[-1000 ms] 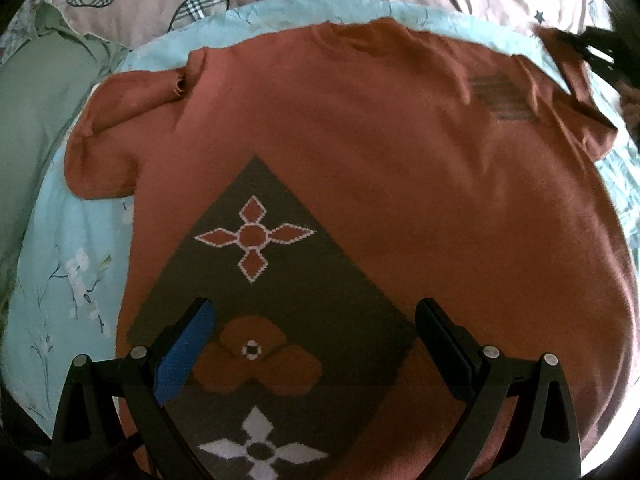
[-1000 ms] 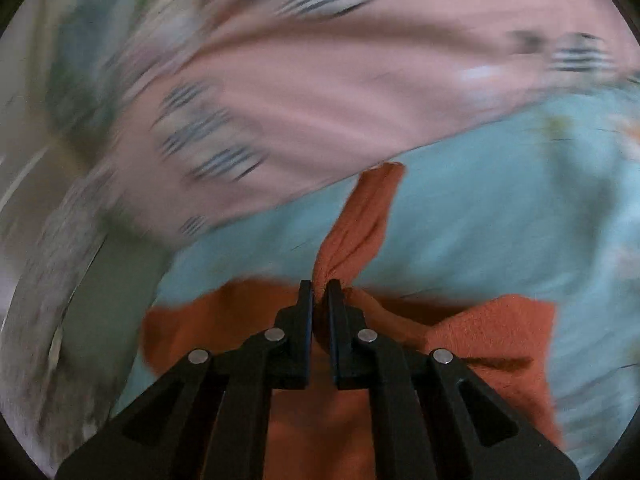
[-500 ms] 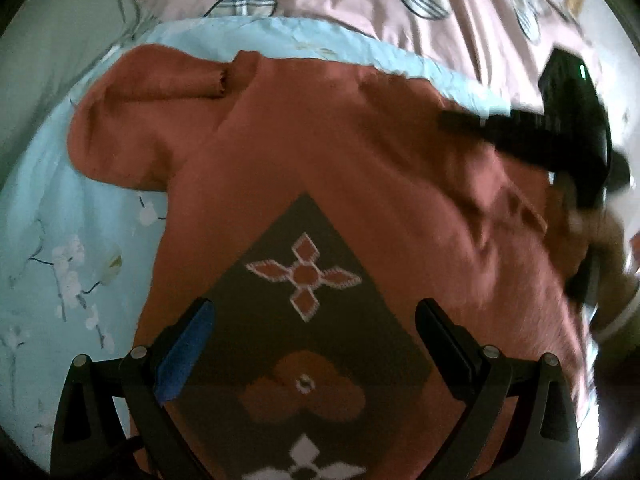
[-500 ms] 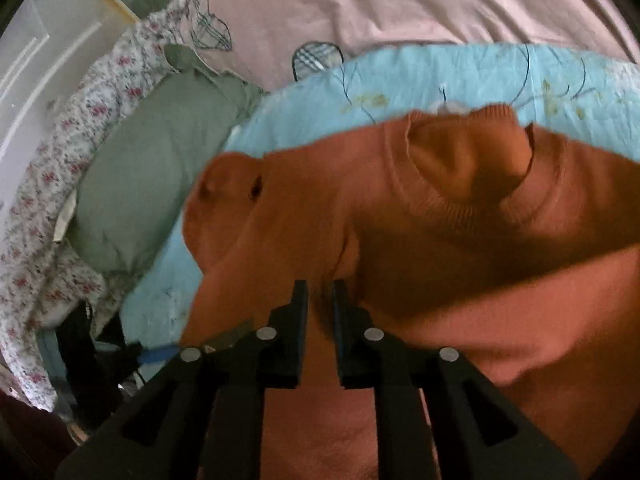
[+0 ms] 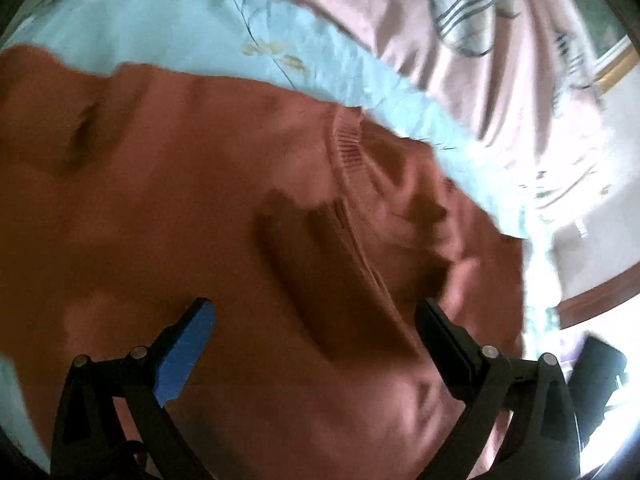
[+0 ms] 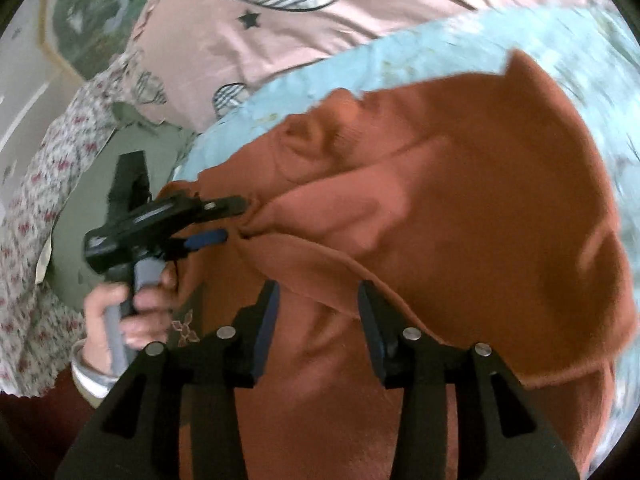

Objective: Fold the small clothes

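Note:
A rust-orange knit sweater point(image 5: 168, 216) lies on a light blue floral sheet point(image 5: 168, 28); its right side is folded over the body point(image 6: 460, 200). My left gripper point(image 5: 316, 320) is open, close above the sweater near the ribbed collar point(image 5: 348, 144). It also shows in the right wrist view point(image 6: 230, 220), jaws apart at a bunched fold. My right gripper point(image 6: 318, 300) is open just above the folded edge, holding nothing.
A pink quilt with striped heart prints point(image 6: 320, 20) lies behind the sheet. A green pillow point(image 6: 100, 184) and a floral cloth point(image 6: 36, 240) lie at the left. A pale wall and wooden trim point(image 5: 592, 280) are at the right.
My right gripper carried the sleeve across the sweater body, then opened and let it go. My left gripper moved up from the patterned front toward the collar.

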The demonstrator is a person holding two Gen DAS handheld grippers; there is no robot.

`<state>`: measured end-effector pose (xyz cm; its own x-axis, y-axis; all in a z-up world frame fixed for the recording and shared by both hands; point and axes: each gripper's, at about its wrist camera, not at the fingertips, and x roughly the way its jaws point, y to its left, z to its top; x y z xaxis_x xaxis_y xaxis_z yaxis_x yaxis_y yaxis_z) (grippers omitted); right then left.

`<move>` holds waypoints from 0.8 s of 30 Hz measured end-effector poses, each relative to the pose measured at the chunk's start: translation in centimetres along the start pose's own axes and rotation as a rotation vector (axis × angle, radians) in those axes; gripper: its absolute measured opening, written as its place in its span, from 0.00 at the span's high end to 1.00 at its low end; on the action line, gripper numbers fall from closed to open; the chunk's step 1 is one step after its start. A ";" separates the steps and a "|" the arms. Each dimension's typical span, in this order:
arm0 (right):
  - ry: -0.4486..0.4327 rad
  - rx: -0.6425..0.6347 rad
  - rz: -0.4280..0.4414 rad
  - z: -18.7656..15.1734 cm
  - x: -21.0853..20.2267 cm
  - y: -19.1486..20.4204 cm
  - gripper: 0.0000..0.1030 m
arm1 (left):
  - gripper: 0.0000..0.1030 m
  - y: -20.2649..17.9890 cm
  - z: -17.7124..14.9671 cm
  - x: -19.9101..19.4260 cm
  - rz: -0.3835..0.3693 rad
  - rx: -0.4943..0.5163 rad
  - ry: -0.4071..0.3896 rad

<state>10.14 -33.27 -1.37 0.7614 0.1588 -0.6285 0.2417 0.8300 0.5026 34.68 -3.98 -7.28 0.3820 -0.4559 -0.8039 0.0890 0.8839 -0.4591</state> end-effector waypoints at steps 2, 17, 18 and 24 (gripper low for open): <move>-0.017 0.011 0.007 -0.4 -0.7 -0.1 0.57 | 0.21 -0.4 0.9 1.1 0.086 0.022 -0.006; -0.168 0.063 0.011 -1.9 -6.4 0.0 0.37 | 0.19 2.0 -4.8 -3.6 0.050 0.064 -0.013; -0.184 0.079 -0.001 -2.1 -7.1 -0.5 0.36 | 0.19 2.3 -4.0 -3.0 0.037 0.035 -0.015; -0.246 0.154 -0.110 -2.1 -9.6 -3.6 0.34 | 0.97 1.8 -3.3 -2.3 0.010 0.089 -0.032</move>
<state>0.70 -36.65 1.57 0.8436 -0.0772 -0.5313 0.4050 0.7413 0.5352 30.92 -1.69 -7.51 0.4121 -0.4446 -0.7953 0.1658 0.8949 -0.4144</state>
